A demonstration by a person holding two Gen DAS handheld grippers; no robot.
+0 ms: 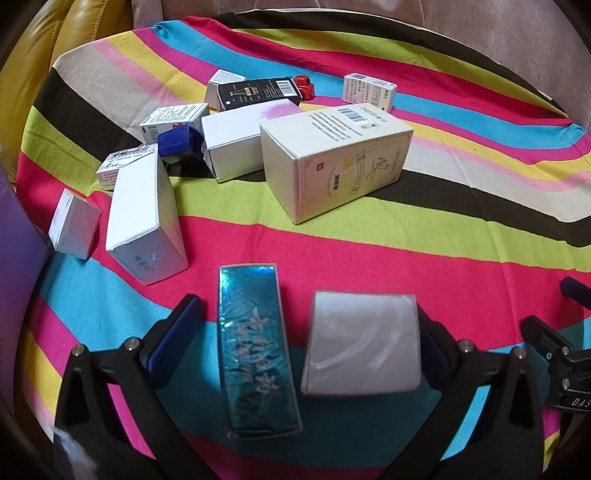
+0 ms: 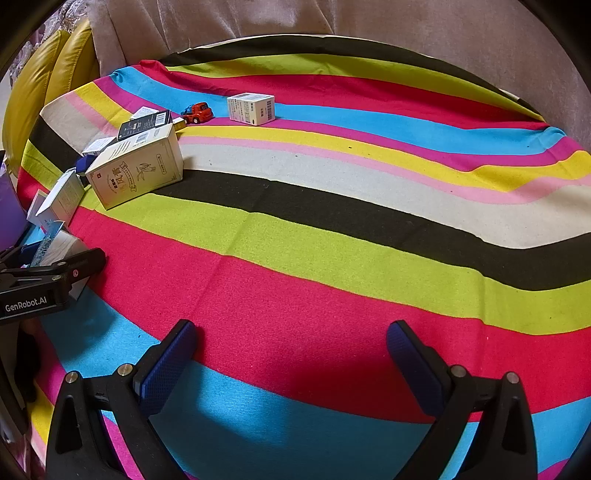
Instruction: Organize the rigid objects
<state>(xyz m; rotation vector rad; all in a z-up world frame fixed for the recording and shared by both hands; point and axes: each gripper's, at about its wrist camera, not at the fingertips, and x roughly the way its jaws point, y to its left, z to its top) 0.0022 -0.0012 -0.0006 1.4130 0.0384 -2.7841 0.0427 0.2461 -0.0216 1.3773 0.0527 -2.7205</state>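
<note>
My left gripper point(image 1: 308, 314) is open wide. Between its jaws lie a teal foil box point(image 1: 255, 347) and a white box point(image 1: 364, 343); the white box rests against the right finger point(image 1: 430, 332). A large cream box point(image 1: 334, 158) lies ahead on the striped cloth, among several white boxes point(image 1: 144, 218), a blue box point(image 1: 179, 140) and a black box point(image 1: 258, 93). A red toy truck point(image 2: 197, 112) and a small white box point(image 2: 251, 108) sit farther back. My right gripper point(image 2: 291, 339) is open and empty over the cloth.
The striped cloth point(image 2: 332, 236) covers a couch with a grey backrest point(image 2: 332, 22). Yellow leather cushions point(image 1: 37, 55) stand at the far left. A purple thing point(image 1: 16, 243) lies at the left edge. The left gripper's body point(image 2: 40, 280) shows in the right wrist view.
</note>
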